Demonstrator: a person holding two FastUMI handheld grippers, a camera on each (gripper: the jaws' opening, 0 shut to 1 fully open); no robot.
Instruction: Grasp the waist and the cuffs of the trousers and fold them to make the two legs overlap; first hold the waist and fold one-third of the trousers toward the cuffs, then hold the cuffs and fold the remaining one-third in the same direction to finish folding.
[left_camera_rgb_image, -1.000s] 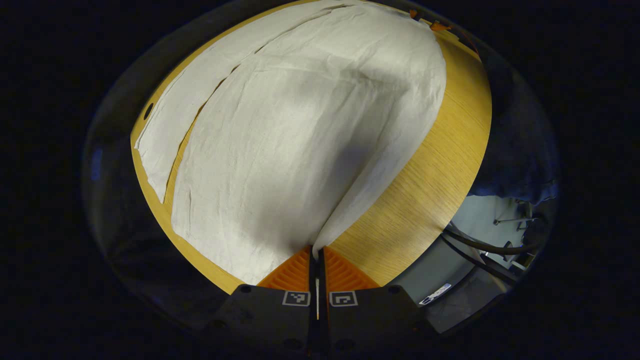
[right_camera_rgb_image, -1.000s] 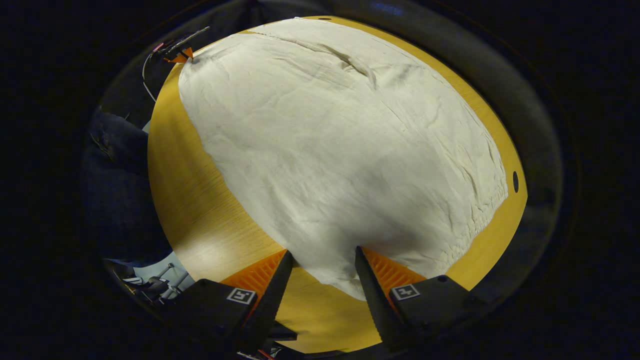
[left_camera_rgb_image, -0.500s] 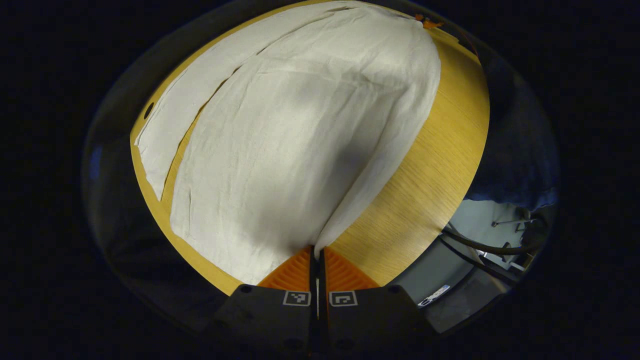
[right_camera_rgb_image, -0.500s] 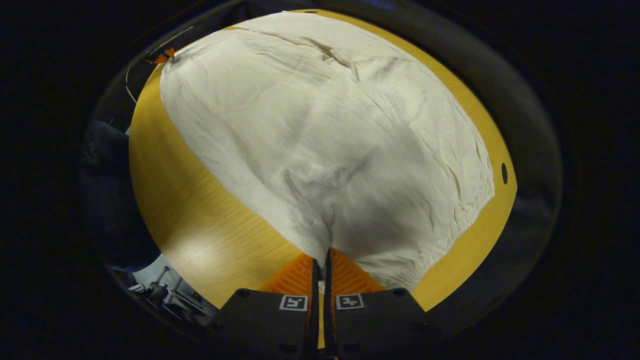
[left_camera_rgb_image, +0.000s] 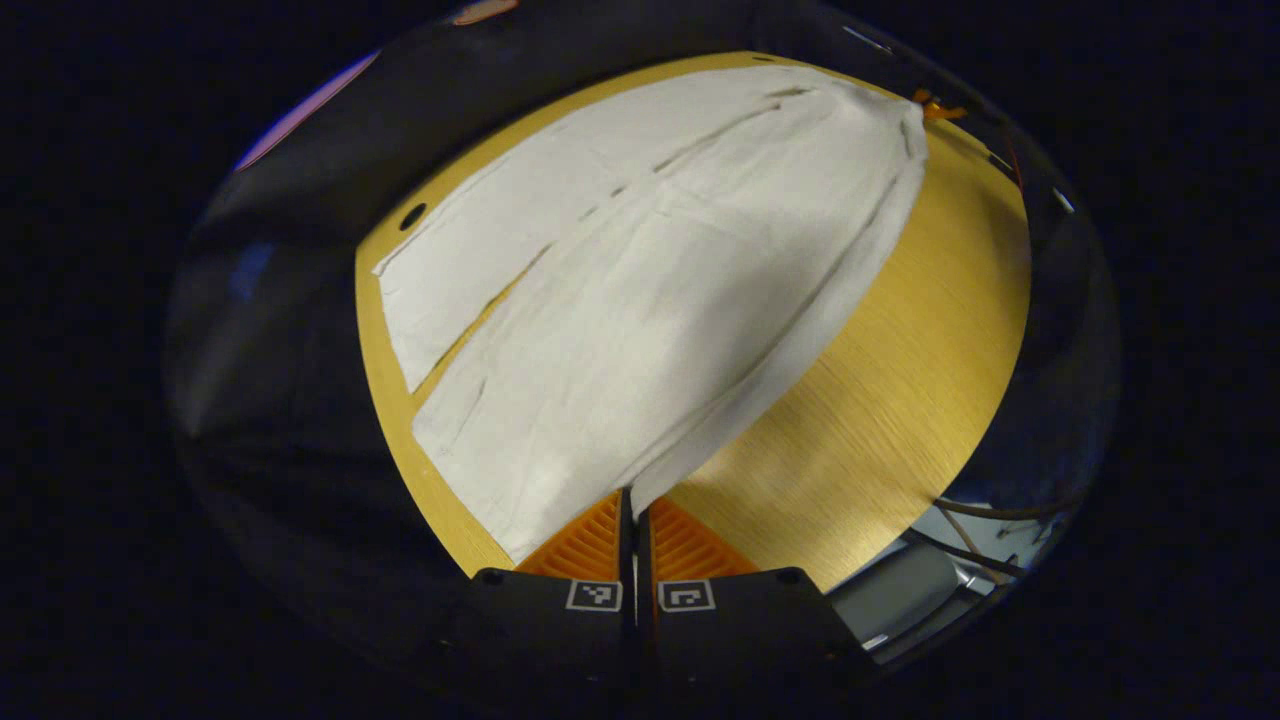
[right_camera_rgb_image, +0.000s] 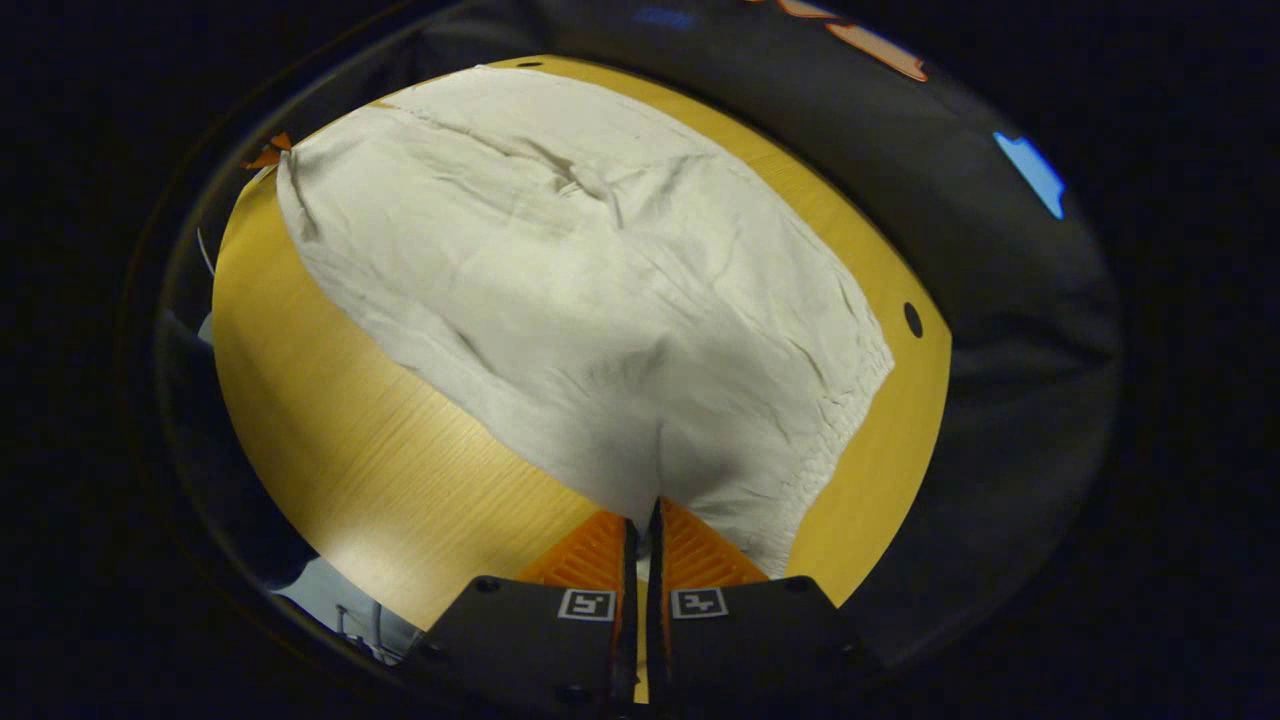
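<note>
In the left gripper view, the left gripper (left_camera_rgb_image: 633, 500) at six o'clock is clenched on a cuff corner of the pale trousers (left_camera_rgb_image: 640, 290), which spread across the wooden table (left_camera_rgb_image: 900, 380) toward twelve o'clock; both legs lie side by side with a gap between them, so the leg-over-leg fold looks barely begun. In the right gripper view, the right gripper (right_camera_rgb_image: 643, 510) at six o'clock pinches the near waist corner, the gathered waistband (right_camera_rgb_image: 850, 400) running toward three o'clock. This view reveals the waistband's ruching; the other reveals the separate legs. Both thirds remain unfolded.
</note>
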